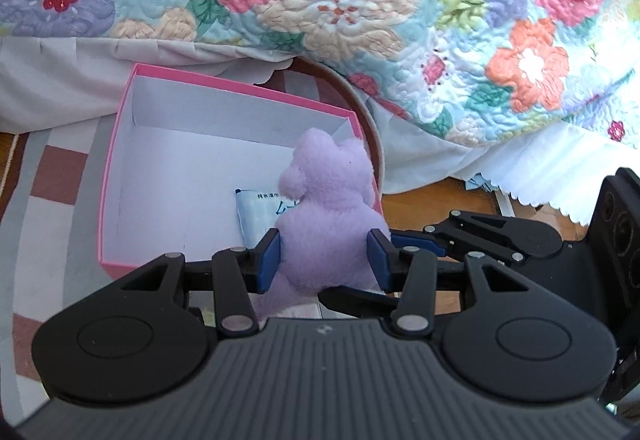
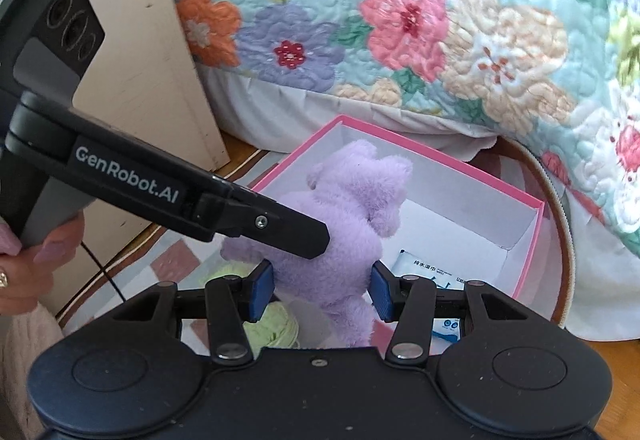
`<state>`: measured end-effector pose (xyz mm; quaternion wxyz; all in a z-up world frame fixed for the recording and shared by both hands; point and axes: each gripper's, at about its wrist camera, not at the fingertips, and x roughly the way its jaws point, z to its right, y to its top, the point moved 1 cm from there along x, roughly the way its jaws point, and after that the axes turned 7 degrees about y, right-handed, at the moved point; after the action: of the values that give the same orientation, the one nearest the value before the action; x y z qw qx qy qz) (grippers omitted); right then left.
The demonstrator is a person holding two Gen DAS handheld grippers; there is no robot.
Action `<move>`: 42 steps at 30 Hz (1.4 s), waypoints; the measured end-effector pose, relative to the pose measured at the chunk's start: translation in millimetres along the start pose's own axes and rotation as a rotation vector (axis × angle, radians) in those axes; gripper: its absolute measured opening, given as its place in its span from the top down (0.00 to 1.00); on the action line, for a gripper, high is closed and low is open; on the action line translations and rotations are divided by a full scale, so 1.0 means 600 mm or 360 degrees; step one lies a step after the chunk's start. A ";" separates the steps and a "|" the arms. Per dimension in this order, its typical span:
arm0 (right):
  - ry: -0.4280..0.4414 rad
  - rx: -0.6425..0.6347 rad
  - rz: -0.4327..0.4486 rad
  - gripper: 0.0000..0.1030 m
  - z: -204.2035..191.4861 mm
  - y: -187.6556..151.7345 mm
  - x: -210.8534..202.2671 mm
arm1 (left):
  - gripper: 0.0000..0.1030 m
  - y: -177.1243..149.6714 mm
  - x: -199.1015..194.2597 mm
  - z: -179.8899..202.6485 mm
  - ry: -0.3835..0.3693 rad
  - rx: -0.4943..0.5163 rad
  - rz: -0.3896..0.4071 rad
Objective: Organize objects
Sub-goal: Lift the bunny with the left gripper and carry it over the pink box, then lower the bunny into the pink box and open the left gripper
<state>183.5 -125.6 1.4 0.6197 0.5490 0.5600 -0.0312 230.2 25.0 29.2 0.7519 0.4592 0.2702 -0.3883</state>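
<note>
Hovering over the pink box's near edge, the purple plush sits pinched in the left gripper, while the right gripper brackets it too (contact unclear). Releasing now risks it snagging the rim and tumbling onto the rug.

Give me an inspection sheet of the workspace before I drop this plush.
Surface: checked rug over a wooden floor.
Job's things: purple plush held over the open pink box; wipes packet lies inside it.
Clutter: green yarn ball on the rug beside the box.
Grippers: left gripper jaws shut on the plush; right gripper jaws flank it, contact unclear.
Cables: thin black cable near the beige board.
Surroundings: floral quilt hanging behind the box.
</note>
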 end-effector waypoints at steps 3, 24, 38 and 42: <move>-0.0003 0.0011 -0.0003 0.47 0.012 0.007 0.019 | 0.56 0.015 0.023 -0.011 0.0017 -0.0036 -0.0008; 0.0174 0.0311 -0.0162 0.47 0.094 -0.005 0.197 | 0.55 0.015 0.159 -0.097 0.0207 -0.0002 -0.0097; 0.0185 0.0359 -0.0197 0.47 0.104 -0.012 0.234 | 0.59 0.003 0.177 -0.106 0.0316 0.0130 -0.0039; 0.0165 0.0367 -0.0211 0.47 0.108 -0.019 0.245 | 0.64 0.000 0.182 -0.102 0.0349 0.0173 -0.0016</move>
<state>273.5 -91.8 -127.8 0.5194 0.5792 0.6189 -0.1079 287.6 43.3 -80.7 0.6899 0.5376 0.3316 -0.3537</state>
